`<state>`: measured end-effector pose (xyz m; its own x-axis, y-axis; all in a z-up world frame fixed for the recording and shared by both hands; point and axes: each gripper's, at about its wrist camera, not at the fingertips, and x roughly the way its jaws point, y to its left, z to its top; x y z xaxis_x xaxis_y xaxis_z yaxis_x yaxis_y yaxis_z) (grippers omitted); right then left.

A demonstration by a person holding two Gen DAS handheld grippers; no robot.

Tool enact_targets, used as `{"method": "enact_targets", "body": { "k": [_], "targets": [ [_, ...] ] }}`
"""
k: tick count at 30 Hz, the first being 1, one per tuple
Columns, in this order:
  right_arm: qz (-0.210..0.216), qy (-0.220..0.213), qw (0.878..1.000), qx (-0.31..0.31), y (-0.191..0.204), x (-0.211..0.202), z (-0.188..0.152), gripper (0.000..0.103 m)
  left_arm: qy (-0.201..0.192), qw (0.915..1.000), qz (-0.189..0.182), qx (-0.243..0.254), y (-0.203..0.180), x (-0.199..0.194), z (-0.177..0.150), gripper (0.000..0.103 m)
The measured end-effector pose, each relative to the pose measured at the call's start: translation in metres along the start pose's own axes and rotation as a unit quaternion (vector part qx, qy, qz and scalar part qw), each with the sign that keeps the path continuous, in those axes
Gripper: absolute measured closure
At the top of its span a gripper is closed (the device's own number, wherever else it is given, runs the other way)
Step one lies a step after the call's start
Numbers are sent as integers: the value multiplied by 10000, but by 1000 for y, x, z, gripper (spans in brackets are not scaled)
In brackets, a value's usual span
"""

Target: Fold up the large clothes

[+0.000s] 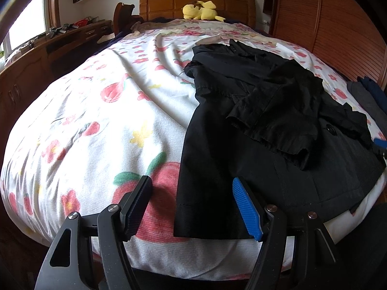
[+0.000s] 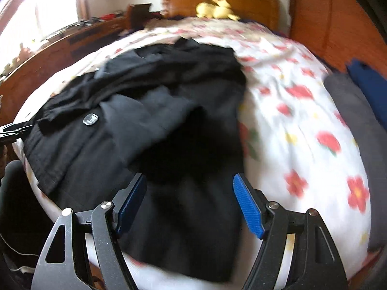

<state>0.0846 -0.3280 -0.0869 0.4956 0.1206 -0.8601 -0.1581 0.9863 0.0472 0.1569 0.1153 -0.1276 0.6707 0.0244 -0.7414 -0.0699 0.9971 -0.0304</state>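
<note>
A black coat (image 1: 254, 130) lies spread on the bed, on a white bedspread (image 1: 101, 125) printed with red flowers, toward the foot end and on the right half as the left wrist view has it. One sleeve is folded back across its body, and a dark button (image 2: 90, 119) shows on the front in the right wrist view. The left gripper (image 1: 192, 207) hangs at the foot of the bed over the coat's near left hem corner, its jaws wide apart and holding nothing. The right gripper (image 2: 189, 205) sits over the coat's lower edge, jaws likewise spread wide and empty; that view is blurred. A yellow plush toy (image 1: 200, 11) rests by the wooden headboard (image 1: 169, 2), and grey and blue folded clothes (image 2: 355, 111) lie along the right edge of the bed.
</note>
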Motion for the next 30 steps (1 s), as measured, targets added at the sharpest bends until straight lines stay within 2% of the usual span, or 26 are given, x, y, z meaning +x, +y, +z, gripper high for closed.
{"method": "enact_targets", "body": {
  "k": [6,10,12,13,14,17,20,24,28,30],
  "targets": [
    [1,209,9996,210,-10,1,-11,28,47,10000,35,-11,-1,0,1,32],
    [184,340,9985,381,-8,-1,-12,28,-29,9999,-30,-128,1,-2,-1,34],
    [418,409,9980,241,-4,-3,-16,32,-152,9991,-237,-330,4,-8,-5,54],
    [502,387,9978,174,-3,-6,-18,39,-183,9977,-474,-447,6,-11,-7,55],
    [603,354,9974,170,-1,-9,-18,42,-168,9967,-616,-507,7,-13,-9,56],
    [872,269,9953,317,-1,-11,-20,43,-129,9982,-393,-435,8,-14,-12,65],
    [894,248,9954,227,4,-7,-22,43,-72,9984,-293,-468,9,-15,-13,73],
    [948,230,9952,61,8,-6,-21,45,-15,9978,-214,-626,8,-19,-15,75],
    [1030,272,9943,-68,11,-3,-16,66,70,9969,-209,-750,7,-21,-15,75],
    [1072,195,9940,-88,11,-3,-13,72,96,9968,-205,-761,6,-21,-11,75]
  ]
}}
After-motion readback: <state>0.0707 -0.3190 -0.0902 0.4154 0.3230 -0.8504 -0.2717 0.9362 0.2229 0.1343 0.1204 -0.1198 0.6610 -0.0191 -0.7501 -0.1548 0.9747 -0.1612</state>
